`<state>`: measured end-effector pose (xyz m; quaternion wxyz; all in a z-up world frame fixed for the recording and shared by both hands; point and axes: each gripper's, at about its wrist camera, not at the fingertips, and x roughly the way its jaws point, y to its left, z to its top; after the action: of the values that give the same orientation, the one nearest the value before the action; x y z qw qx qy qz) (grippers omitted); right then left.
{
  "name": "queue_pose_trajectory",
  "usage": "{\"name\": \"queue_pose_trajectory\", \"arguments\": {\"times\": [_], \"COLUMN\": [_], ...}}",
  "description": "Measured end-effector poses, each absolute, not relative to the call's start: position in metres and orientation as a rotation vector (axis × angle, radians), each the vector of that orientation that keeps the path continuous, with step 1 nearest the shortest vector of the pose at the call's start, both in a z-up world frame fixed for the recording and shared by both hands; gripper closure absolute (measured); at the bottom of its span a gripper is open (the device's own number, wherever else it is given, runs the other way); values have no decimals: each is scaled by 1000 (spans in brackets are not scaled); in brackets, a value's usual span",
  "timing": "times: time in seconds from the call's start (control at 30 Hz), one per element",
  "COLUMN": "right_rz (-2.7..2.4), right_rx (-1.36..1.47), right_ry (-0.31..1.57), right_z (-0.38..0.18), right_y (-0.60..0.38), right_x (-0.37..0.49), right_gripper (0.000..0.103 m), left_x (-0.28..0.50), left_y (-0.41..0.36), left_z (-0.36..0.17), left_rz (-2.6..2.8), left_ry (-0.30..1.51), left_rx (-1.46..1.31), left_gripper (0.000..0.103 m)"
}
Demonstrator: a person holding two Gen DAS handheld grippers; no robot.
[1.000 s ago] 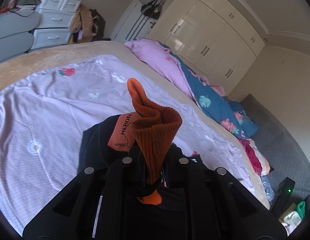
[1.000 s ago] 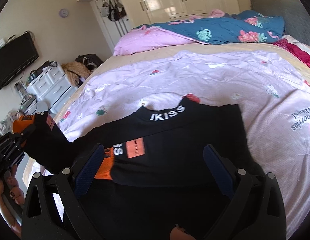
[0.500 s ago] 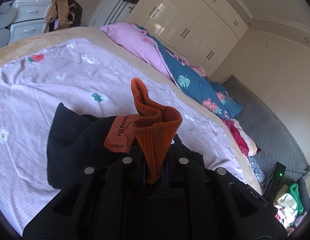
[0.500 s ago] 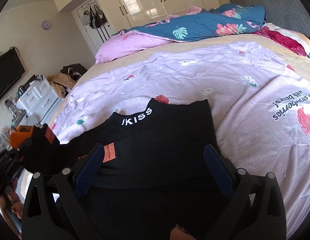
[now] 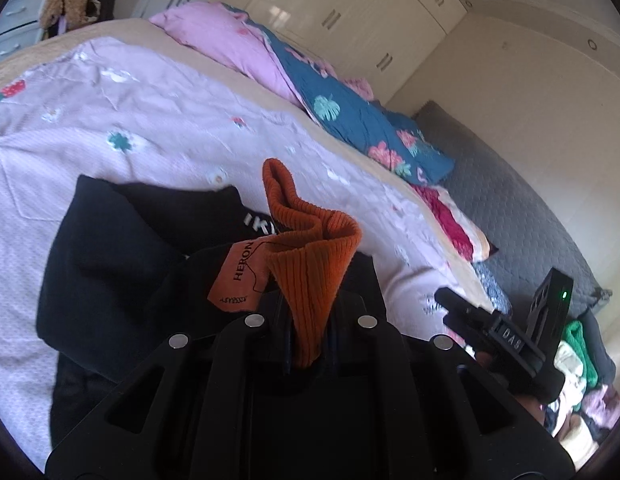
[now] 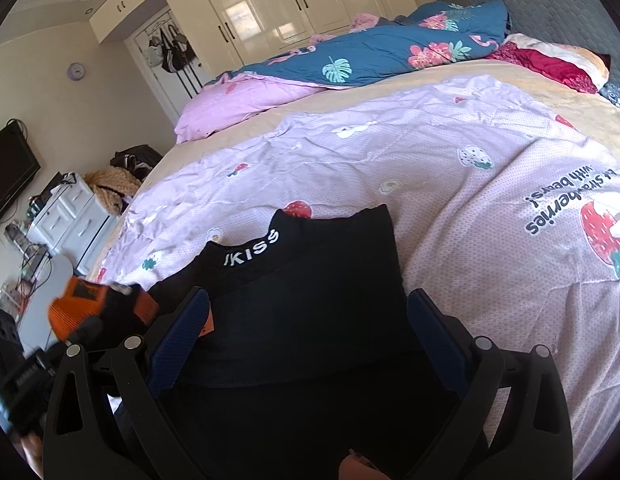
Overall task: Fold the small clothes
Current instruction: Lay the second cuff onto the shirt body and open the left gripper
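Sleeve folding in progress. Left gripper (image 5: pixel 308 344) clamped tight on orange cuff (image 5: pixel 310 264) of black top (image 6: pixel 310 300); cuff now carried inward over top's body, past where it hung out beside top a second ago. Collar lettering now near cuff in left view. Means: sleeve nearly laid across, fold about ready to set down. Top flat on pink quilt (image 6: pixel 450 168), collar toward pillows. Left gripper tilted down toward top, lower than before. Right gripper (image 6: pixel 308 332) wide open, empty, angled down, hovering over top's lower half, fingers (image 6: pixel 178 332) astride body.
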<state>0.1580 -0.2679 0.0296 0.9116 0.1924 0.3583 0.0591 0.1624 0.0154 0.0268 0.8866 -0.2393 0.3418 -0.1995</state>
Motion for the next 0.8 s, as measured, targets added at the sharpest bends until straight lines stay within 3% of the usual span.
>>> {"name": "queue_pose_trajectory", "arguments": {"times": [0.4, 0.5, 0.57, 0.8], "right_rz": [82, 76, 72, 110], "right_rx": [432, 442, 448, 470], "right_ry": [774, 787, 800, 887], "right_z": [18, 14, 11, -7], "right_y": [-283, -285, -285, -278], "right_x": [162, 162, 161, 152], "right_gripper": [5, 5, 5, 5], "left_x": [180, 179, 177, 178], "left_y": [-31, -36, -38, -21], "left_z": [-22, -25, -24, -10], "left_rz": [-485, -512, -537, -519], "left_ry": [896, 920, 927, 877], "left_rx": [-354, -344, -349, -384], "left_gripper": [96, 82, 62, 38]}}
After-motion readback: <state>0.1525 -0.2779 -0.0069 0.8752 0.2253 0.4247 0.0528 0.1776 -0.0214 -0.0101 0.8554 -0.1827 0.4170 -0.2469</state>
